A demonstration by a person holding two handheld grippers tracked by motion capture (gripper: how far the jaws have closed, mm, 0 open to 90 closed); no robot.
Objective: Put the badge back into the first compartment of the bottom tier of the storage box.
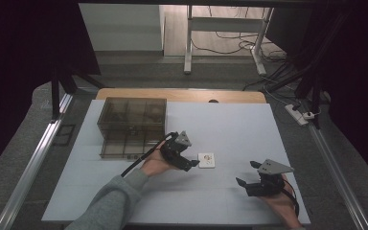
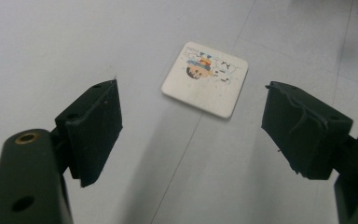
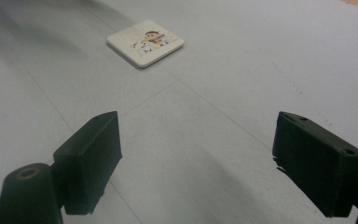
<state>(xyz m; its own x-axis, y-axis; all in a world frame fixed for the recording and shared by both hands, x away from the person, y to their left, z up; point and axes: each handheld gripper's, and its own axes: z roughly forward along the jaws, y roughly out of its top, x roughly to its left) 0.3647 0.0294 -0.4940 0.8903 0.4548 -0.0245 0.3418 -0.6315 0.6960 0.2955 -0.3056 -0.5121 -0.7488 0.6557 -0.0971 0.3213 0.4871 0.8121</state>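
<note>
The white table (image 1: 230, 191) carried a smoky clear compartment box (image 1: 132, 125) toward its far left corner. A small picture tile (image 1: 206, 160) lay flat mid-table, nearer the front edge. The left gripper (image 1: 184, 158) hung just beside it, jaws wide and empty; the right gripper (image 1: 249, 173), equally agape, waited near the front right corner. The approach looked in hand; next, probably, straddling the tile's edges and closing.

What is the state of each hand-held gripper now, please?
Left hand-held gripper: open, holding nothing, near the white tile.
Right hand-held gripper: open, holding nothing, farther from the tile.
</note>
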